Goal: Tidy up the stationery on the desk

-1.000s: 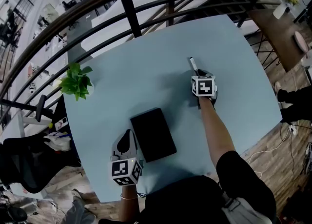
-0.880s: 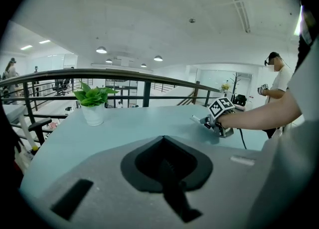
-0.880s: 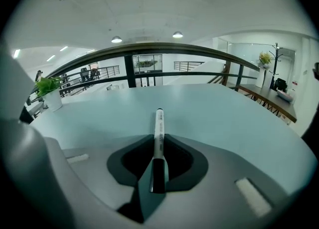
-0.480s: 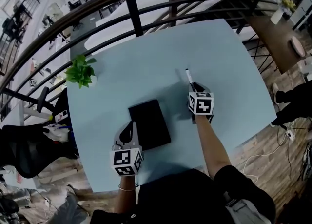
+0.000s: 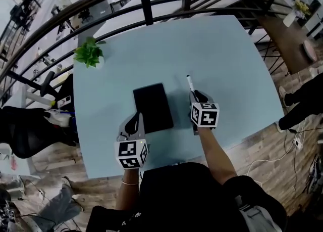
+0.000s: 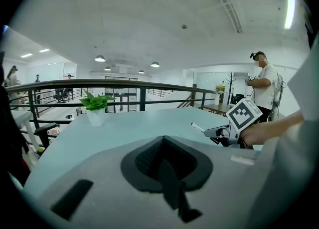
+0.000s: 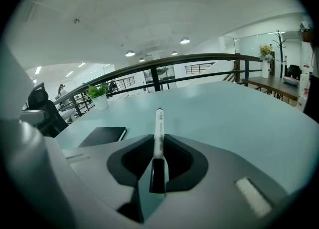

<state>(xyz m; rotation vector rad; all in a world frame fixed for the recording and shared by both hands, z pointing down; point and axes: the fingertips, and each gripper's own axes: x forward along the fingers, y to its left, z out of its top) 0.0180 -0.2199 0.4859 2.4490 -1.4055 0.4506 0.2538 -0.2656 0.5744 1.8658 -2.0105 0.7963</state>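
Light: bright, even; ceiling lamps (image 6: pixel 99 58) overhead | Shadows: faint, soft on table (image 5: pixel 227 44) | Distortion: strong fisheye, black corners in gripper views | Focus: close foreground soft

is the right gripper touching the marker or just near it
Touching. In the right gripper view, the right gripper clamps the marker between its jaws, the white barrel sticking out ahead.
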